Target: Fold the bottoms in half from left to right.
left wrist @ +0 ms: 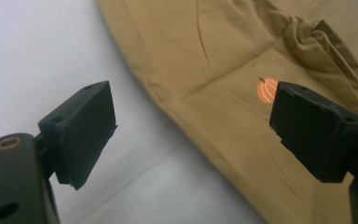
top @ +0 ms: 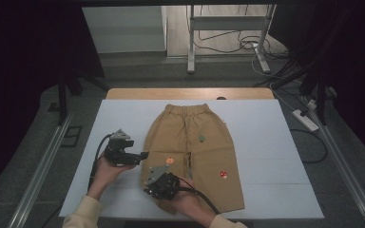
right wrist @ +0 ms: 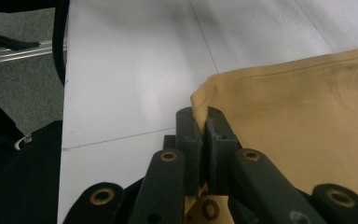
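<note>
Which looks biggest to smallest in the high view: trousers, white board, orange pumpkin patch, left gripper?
1. White board
2. Trousers
3. Left gripper
4. Orange pumpkin patch

Tan trousers: orange pumpkin print on one leg, green tree print above it, red mushroom print on the other. White sheet under trousers. Grippers black.
</note>
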The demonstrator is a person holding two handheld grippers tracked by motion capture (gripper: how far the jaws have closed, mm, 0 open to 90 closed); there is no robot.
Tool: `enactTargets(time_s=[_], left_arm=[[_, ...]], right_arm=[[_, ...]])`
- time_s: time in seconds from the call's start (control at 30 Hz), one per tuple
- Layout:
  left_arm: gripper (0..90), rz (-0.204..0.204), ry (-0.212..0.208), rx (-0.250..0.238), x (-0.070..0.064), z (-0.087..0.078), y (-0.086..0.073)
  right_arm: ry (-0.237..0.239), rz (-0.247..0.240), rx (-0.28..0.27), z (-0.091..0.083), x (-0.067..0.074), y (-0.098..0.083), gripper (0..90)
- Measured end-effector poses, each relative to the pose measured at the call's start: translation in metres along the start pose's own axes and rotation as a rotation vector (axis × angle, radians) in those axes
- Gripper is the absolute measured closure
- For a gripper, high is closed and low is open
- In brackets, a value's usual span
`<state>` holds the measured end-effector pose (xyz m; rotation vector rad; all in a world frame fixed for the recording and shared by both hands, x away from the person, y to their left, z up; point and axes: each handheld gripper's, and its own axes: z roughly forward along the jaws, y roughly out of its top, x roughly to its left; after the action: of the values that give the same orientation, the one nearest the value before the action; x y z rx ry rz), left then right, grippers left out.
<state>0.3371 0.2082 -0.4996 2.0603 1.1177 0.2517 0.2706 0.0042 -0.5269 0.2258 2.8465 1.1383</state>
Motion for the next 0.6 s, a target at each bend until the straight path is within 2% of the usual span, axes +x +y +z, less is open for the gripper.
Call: enactTargets(time_s=[0.1,0.3,0.4,0.6], left_arm=[[14.4,-0.009,0.0,-0.004,0.003,0.004,0.005],[14.5,0.003,0.003,0.007,0.009,0.013,0.015],[14.6,0.013,0.012,0.033,0.012,0.018,0.02],[14.6,0.006,0.003,0.041,0.016,0.023,0.024]], right_arm=[[0.002,0.002,-0.003,-0.001,0.0,0.0,85.4],[0.006,-0.001,-0.004,-0.001,-0.001,0.0,85.4],[0.008,0.002,-0.002,0.0,-0.001,0.0,85.4],[0.003,-0.007,0.006,-0.001,0.0,0.0,85.3]])
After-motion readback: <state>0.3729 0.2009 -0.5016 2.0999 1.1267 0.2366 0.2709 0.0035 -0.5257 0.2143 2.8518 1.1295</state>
